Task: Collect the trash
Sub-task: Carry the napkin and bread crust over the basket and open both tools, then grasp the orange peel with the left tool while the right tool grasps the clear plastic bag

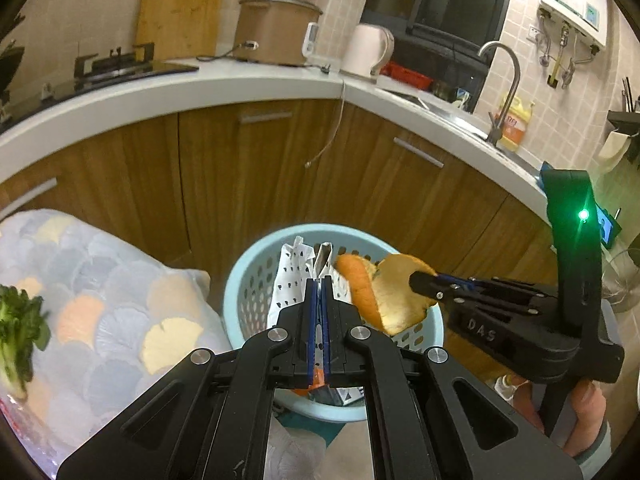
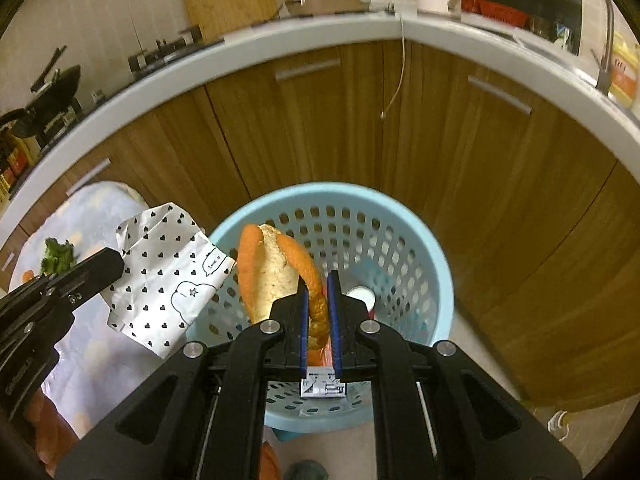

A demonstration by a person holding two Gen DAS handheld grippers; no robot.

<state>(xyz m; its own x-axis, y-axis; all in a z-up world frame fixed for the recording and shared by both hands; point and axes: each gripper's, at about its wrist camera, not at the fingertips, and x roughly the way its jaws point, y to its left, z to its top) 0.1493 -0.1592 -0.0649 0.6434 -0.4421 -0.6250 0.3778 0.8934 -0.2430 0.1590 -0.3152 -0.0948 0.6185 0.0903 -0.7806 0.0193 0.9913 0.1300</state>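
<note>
1. Left hand-held gripper (image 1: 320, 280) clamped on a heart-printed paper wrapper (image 2: 168, 276), held at the bin's 9 o'clock edge.
2. Right hand-held gripper (image 2: 318, 280) pinched shut on a curl of orange peel (image 2: 272, 272), poised over the mouth of the pale blue bin (image 2: 436, 248).
3. Bin on the floor below the wooden cabinets (image 2: 320, 128) and the counter (image 1: 160, 92); other scraps already inside.
4. Leafy greens (image 1: 16, 320) lying on a patterned cloth (image 1: 112, 280) at 9 o'clock of the bin, not yet collected.
5. Peel likely light, leathery and springy, gripped at one edge; wrapper thin and crushable, likely to flutter on release, so best dropped from well inside the rim.
</note>
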